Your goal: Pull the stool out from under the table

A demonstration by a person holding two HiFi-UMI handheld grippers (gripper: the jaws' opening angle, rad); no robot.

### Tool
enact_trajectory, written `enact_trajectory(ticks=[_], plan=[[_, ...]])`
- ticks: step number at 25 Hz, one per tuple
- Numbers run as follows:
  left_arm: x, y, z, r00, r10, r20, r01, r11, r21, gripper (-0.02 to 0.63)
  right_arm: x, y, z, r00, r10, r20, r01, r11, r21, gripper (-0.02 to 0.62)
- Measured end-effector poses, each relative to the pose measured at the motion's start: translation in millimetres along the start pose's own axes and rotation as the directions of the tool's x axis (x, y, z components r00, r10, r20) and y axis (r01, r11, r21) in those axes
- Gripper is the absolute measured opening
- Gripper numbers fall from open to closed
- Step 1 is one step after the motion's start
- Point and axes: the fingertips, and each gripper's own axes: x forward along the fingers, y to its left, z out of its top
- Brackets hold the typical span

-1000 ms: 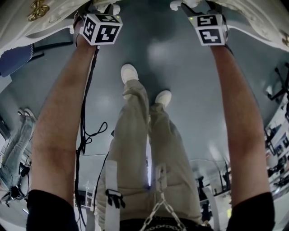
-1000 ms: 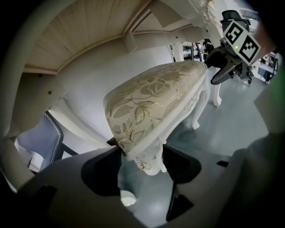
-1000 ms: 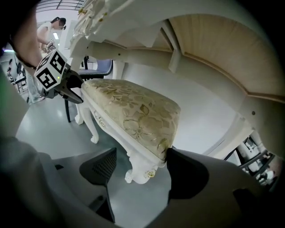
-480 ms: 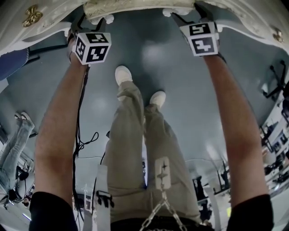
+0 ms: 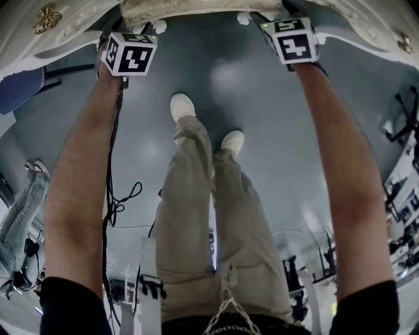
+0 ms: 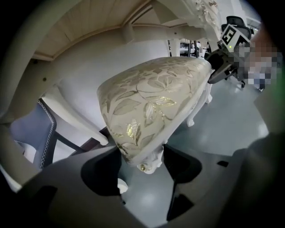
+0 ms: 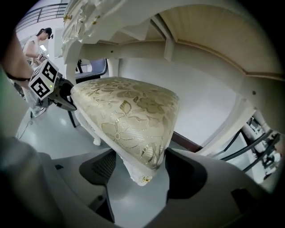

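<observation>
The stool (image 5: 196,9) has a cream and gold floral cushion on a white carved frame, and only its front edge shows at the top of the head view, under the white table (image 5: 39,36). My left gripper (image 6: 141,167) is shut on the stool's (image 6: 151,98) left front corner, its jaws pressing both sides of the cushion edge. My right gripper (image 7: 140,171) is shut on the right front corner of the stool (image 7: 129,116) in the same way. Both marker cubes, left (image 5: 131,53) and right (image 5: 294,40), sit just below the stool edge.
The table's underside and white leg (image 6: 73,120) arch over the stool. A blue chair (image 6: 31,138) stands behind at the left. My shoes (image 5: 182,105) are on the grey floor below the stool. Another person's legs (image 5: 19,209) and cables (image 5: 121,196) are at the left.
The stool's cushioned front edge has come into the top of the head view. Both grippers keep their hold on its corners, and the cubes sit slightly higher than half a second ago.
</observation>
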Motion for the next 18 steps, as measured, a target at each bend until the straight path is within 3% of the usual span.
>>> enact_trajectory(ticks=[7,18], plan=[[-11.2,-7.8,-4.7,0.999,0.014,-0.034,-0.016,0.999,-0.046,0.284,-11.6,2.9,-8.2,0.999,-0.032,0.01,0.032,0.999,0.034,0.334],[-33.6,-43.8,-42.9,0.999,0.009,-0.049,-0.012,0.998,-0.059,0.284,-33.7,28.4,-45.2,1.0,-0.015,-0.022,0.015,1.0,0.014,0.334]])
